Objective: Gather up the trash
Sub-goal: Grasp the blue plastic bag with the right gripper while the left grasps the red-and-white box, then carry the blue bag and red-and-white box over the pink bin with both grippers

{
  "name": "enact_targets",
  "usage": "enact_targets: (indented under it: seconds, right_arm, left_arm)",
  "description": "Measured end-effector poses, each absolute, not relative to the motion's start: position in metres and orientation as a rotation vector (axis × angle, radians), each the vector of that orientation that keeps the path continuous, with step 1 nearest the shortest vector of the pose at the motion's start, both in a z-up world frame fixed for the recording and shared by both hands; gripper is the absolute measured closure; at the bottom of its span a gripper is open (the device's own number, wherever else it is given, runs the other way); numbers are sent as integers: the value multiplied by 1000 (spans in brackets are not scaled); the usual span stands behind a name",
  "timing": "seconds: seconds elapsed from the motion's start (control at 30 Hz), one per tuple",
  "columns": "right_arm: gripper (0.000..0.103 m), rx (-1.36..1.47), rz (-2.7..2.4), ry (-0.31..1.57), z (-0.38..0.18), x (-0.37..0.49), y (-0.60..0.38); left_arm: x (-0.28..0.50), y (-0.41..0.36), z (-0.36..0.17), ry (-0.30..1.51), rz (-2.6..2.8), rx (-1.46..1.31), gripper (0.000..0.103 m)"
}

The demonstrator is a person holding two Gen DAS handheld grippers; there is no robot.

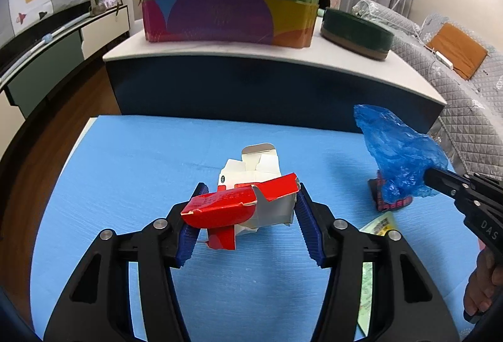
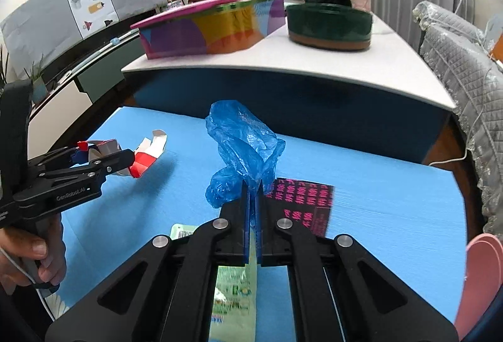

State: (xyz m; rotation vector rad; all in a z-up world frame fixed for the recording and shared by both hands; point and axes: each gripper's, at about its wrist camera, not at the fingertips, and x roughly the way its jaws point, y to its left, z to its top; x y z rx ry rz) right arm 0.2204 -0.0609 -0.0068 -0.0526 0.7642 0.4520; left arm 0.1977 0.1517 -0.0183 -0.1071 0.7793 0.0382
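A torn red and white carton [image 1: 251, 200] sits between the fingers of my left gripper [image 1: 251, 194], which is shut on it and holds it above the blue mat [image 1: 125, 172]. In the right wrist view the carton [image 2: 144, 159] and the left gripper [image 2: 103, 162] are at the left. My right gripper [image 2: 251, 187] is shut on a crumpled blue plastic bag [image 2: 245, 147], also seen in the left wrist view [image 1: 399, 153]. A black and pink wrapper [image 2: 308, 200] and a green packet [image 2: 232, 288] lie on the mat under the right gripper.
A white table [image 1: 361, 68] behind the mat carries a colourful box [image 1: 226, 18] and a dark green round tin [image 1: 355, 30]. A quilted grey sofa [image 1: 465, 84] is at the right. A pink object [image 2: 481, 276] is at the mat's right edge.
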Motion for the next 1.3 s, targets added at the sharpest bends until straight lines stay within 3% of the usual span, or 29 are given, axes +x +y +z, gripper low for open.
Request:
enact_targets:
  seconds: [0.87, 1.3]
  right_arm:
    - [100, -43, 325, 594, 66, 121, -176]
    - [100, 21, 240, 595, 39, 110, -235]
  left_arm:
    - [139, 76, 20, 650, -81, -18, 48]
    - [136, 30, 6, 664, -128, 30, 48]
